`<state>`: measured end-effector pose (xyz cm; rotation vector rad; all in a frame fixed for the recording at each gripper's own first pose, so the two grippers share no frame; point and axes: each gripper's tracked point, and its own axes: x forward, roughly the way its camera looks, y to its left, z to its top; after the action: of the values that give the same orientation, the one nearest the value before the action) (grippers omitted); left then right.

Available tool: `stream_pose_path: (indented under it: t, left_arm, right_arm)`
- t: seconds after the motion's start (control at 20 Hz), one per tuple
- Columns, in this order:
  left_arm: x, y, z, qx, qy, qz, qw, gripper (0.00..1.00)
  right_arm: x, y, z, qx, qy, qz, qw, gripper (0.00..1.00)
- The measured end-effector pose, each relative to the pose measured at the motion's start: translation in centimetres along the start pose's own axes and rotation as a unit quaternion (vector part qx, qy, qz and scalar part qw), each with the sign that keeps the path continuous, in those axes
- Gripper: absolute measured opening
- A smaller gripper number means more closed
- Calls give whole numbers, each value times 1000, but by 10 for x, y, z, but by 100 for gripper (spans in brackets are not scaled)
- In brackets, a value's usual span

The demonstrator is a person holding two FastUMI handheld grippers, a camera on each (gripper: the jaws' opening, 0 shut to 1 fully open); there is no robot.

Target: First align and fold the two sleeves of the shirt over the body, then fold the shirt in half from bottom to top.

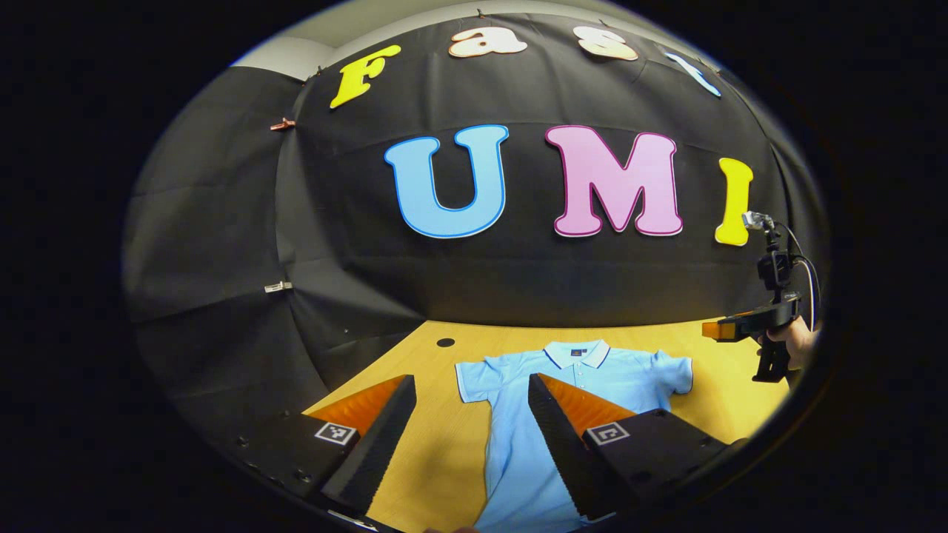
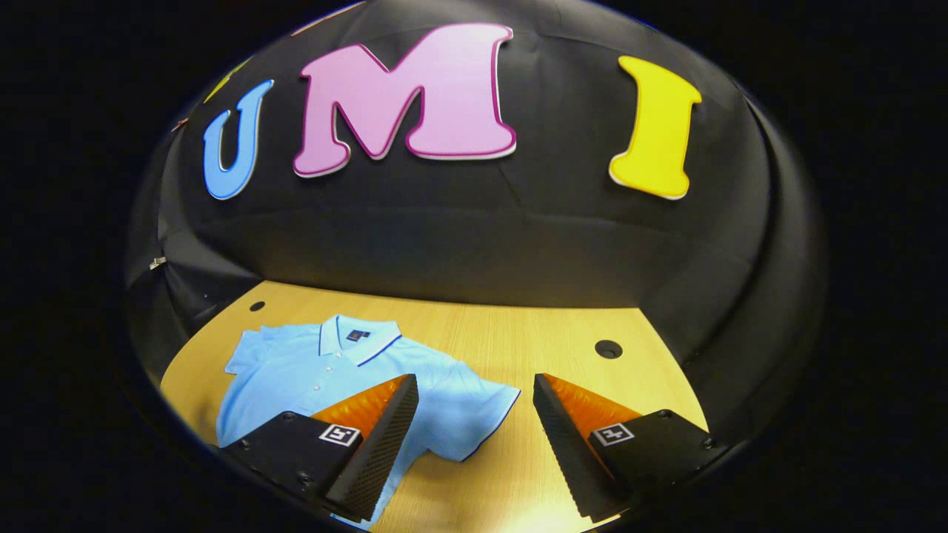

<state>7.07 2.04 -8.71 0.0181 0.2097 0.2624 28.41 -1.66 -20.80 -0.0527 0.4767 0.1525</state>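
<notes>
A light blue polo shirt (image 1: 585,381) lies flat on the wooden table (image 1: 437,451), collar toward the back wall, both short sleeves spread out. My left gripper (image 1: 472,429) hovers open above the shirt's left sleeve (image 1: 474,381) and left side, nothing between its fingers. In the right gripper view the shirt (image 2: 311,370) lies to the left, and my right gripper (image 2: 474,429) stands open above the shirt's right sleeve (image 2: 478,411). That right gripper (image 1: 729,327) also appears at the far right of the left gripper view, held by a hand (image 1: 796,340).
The table (image 2: 518,348) ends at the black cloth wall behind. Two round holes (image 2: 608,349) (image 2: 257,306) sit in the tabletop near its back corners; one hole (image 1: 445,342) shows left of the shirt in the left gripper view.
</notes>
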Motion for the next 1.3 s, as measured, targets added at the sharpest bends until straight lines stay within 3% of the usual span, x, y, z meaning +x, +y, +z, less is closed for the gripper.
stream_pose_path:
  t: [0.55,0.95,1.1,1.2,1.25,1.3]
  left_arm:
    - [22,-21,-24,10,37,-17,999,97]
    - [29,-18,-27,-3,54,-18,998,97]
    - [29,-16,-21,-24,53,-14,998,97]
    - [29,-14,-19,-21,49,-9,999,97]
    - [28,-12,-21,-20,47,-8,999,97]
    - [28,-12,-23,-18,47,-6,999,97]
  right_arm:
    - [102,-34,-60,66,96,-44,992,97]
    - [137,-42,-99,57,144,-60,986,97]
    - [141,-33,-96,32,131,-43,990,98]
    - [143,-33,-96,41,129,-46,990,92]
    - [145,-34,-95,45,128,-48,990,80]
    - [145,-37,-95,47,128,-49,989,76]
